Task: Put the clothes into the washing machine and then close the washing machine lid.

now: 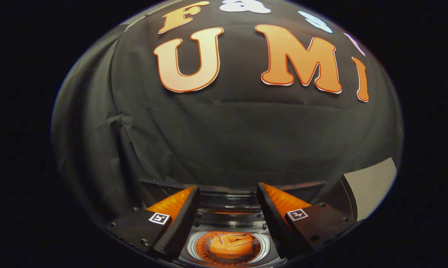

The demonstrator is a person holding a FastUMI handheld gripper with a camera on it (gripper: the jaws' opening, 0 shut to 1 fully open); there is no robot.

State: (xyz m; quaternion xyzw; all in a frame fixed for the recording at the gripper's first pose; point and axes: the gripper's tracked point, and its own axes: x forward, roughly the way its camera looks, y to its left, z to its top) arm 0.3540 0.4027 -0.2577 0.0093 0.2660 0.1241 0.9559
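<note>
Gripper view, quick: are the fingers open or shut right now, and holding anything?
Gripper: fingers open, nothing between them, held above the open washing machine drum with orange clothes inside.

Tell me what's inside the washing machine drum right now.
Between the open gripper's fingers, the washing machine drum shows an orange piece sitting at its bottom centre. The fingers hide the drum's sides, so I cannot tell if clothes lie there.

Recording booth, apparently: black cloth wall [224, 141].
</note>
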